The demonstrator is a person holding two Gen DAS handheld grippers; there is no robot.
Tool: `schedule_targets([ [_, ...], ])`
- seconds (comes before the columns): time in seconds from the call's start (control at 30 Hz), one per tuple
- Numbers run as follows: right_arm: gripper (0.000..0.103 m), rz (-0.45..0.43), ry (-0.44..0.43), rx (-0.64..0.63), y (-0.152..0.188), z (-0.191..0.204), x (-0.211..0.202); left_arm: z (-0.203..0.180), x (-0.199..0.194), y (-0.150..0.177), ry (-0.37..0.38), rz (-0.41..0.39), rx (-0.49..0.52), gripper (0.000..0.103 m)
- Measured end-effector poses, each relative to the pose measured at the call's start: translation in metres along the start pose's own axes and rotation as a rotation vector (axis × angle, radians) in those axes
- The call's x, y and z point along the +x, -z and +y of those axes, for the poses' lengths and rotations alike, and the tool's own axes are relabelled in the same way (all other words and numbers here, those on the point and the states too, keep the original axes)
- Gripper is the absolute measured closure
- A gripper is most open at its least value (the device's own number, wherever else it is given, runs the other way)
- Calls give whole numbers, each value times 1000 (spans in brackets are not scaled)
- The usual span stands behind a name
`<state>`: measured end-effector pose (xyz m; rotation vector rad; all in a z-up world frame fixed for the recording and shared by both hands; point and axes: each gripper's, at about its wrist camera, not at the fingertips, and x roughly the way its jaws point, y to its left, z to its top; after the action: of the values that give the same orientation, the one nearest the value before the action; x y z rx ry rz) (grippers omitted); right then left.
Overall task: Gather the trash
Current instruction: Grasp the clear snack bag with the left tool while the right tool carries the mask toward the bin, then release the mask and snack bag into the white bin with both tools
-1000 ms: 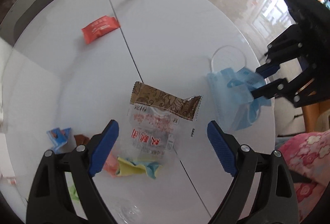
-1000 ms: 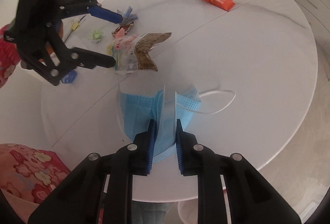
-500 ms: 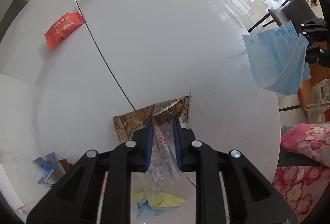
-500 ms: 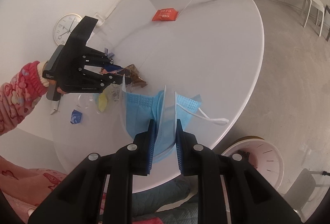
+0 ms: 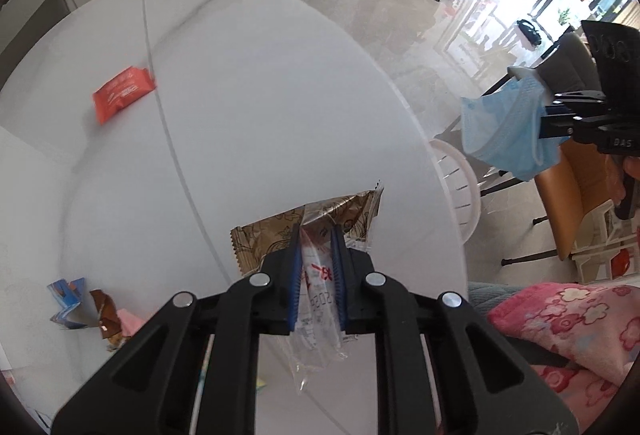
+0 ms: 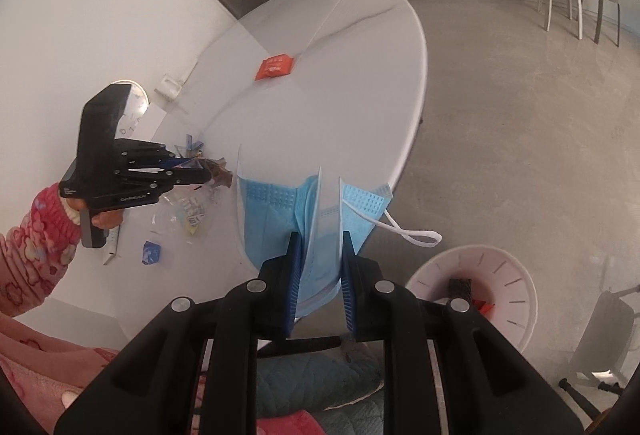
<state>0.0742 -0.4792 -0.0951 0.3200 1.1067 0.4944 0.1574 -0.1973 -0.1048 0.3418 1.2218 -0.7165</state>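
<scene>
The right gripper [image 6: 318, 263] has its fingers pinched on the blue face mask [image 6: 304, 211], carried past the worktop [image 6: 360, 47] edge, near the white bin [image 6: 476, 283]. The left gripper [image 5: 316, 259] clamps a clear snack wrapper [image 5: 320, 235] over the worktop. The mask's loose ear loop [image 6: 412, 233] might catch the bin rim. There's open floor beyond.

The lower part of the clear wrapper [image 5: 316, 299] is hidden behind the left gripper [image 5: 316, 247], and its print is too small to read. The middle of the blue mask [image 6: 320, 231] is covered by the right gripper [image 6: 320, 259]. In the left view the right gripper is cut by the picture's edge. The bin [image 6: 492, 275] shows something dark and something red inside (I cannot tell what). The scraps [image 5: 86, 309] on the table [image 5: 260, 95] are partly behind the gripper.
</scene>
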Motion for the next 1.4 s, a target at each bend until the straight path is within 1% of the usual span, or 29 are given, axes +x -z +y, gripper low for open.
schedule_targets([
  [0.1,83,-8,46,53,19,-28,-22,-52,8,-14,62,-29,36,89],
  [0.2,82,-16,90,113,39,-57,-42,-100,23,-33,137,-31,61,89],
  [0.3,82,-29,126,172,60,-84,-62,-149,46,-50,210,-7,96,89],
  [0.4,82,-41,152,216,76,-102,-76,-187,73,-61,236,31,149,89],
  [0.47,82,-50,162,245,88,-113,-83,-209,95,-65,253,71,166,89],
  [0.6,82,-62,183,285,104,-134,-94,-233,139,-65,264,148,178,86],
  [0.67,82,-63,190,301,112,-142,-97,-240,161,-65,266,184,167,82],
  [0.73,81,-61,190,311,116,-145,-96,-244,176,-64,260,198,158,75],
  [0.8,81,-57,190,317,122,-150,-97,-246,186,-61,257,207,142,73],
  [0.87,81,-54,183,323,123,-153,-96,-247,194,-61,254,219,123,69],
  [0.93,81,-52,173,321,124,-155,-96,-245,195,-61,241,224,117,61],
  [1.0,81,-47,166,308,124,-155,-94,-251,195,-62,228,220,117,58],
  [1.1,81,-39,150,294,120,-157,-88,-249,183,-63,199,208,99,56],
  [1.17,81,-32,143,282,118,-158,-83,-242,165,-64,185,178,61,55],
  [1.23,81,-24,135,265,114,-155,-75,-234,141,-61,166,134,17,46],
  [1.33,80,-1,133,233,109,-152,-56,-224,99,-55,110,54,-40,34],
  [1.4,80,18,138,211,105,-149,-41,-218,73,-49,68,15,-74,29],
])
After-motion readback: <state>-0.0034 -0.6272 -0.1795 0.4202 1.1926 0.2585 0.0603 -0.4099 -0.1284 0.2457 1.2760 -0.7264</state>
